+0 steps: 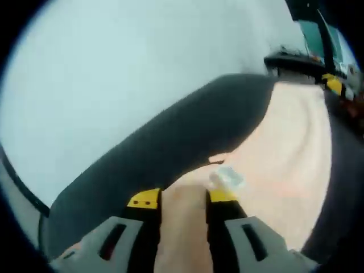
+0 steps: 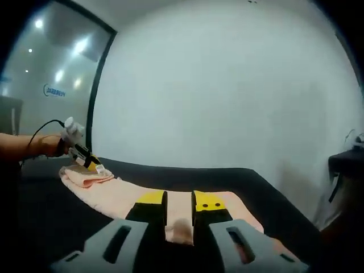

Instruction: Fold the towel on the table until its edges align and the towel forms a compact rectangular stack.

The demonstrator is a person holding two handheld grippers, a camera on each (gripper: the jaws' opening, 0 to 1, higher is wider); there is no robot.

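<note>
1. You are holding the towel [image 2: 131,196] at both ends. It is lying stretched along the dark counter [image 2: 216,176], a pale peach strip running from one gripper to the other.
2. Your left gripper [image 1: 183,198] is pinching one end of the towel: the cloth is passing up between the yellow-tipped jaws, which are close on it. A small white label [image 1: 228,177] is showing on the cloth just beside the right jaw.
3. In the right gripper view the left gripper [image 2: 88,161] is sitting at the far end, where the cloth is already bunching into a small fold.
4. Your right gripper [image 2: 179,200] is pinching the near end of the towel, with the cloth in the narrow gap between its jaws.
5. I judge that you are in an early fold: both ends are gripped, but no compact stack is formed yet.
6. The left gripper view is blurred, so I cannot say if that end is lifted or resting on the counter.
7. The next move is probably calling for bringing one end over to the other, keeping both corners level, so the edges are meeting before you release.
</note>
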